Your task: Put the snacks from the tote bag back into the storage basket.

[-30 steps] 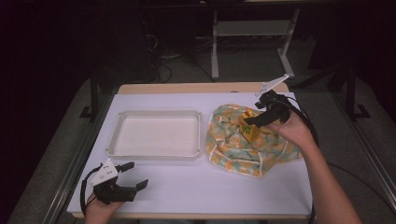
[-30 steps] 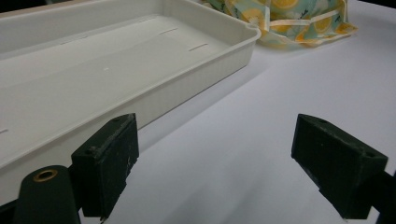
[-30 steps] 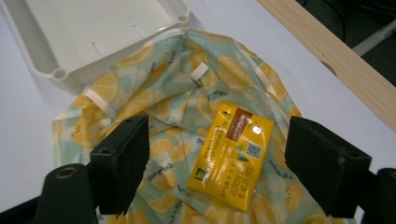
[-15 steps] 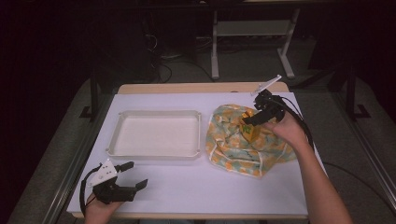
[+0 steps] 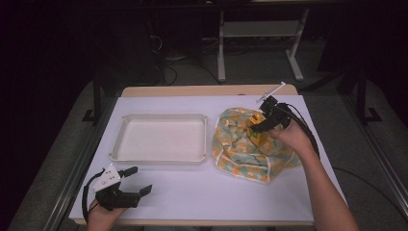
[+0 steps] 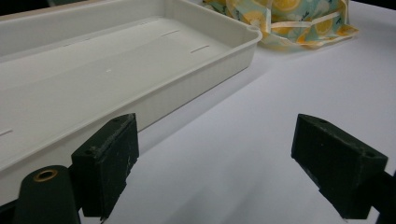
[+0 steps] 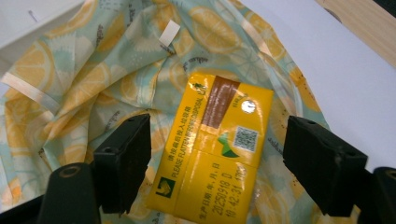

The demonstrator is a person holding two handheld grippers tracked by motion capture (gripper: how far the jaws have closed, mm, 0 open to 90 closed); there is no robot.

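White bench (image 5: 202, 202): yellow rectangular carton (image 7: 212, 149) lies on lemon-print cloth bag (image 5: 240, 144) near right edge, between just-narrowing, non-touching jaws of right claw (image 5: 257, 126). Left claw (image 5: 137, 180) released, front-left corner.

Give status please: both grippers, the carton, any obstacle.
Right gripper open, closing around yellow carton on cloth bag, no contact. Left gripper open, idle beside tray. No obstacle.

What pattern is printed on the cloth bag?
Orange lemon slices on pale green cloth bag; clearest in the right gripper view.
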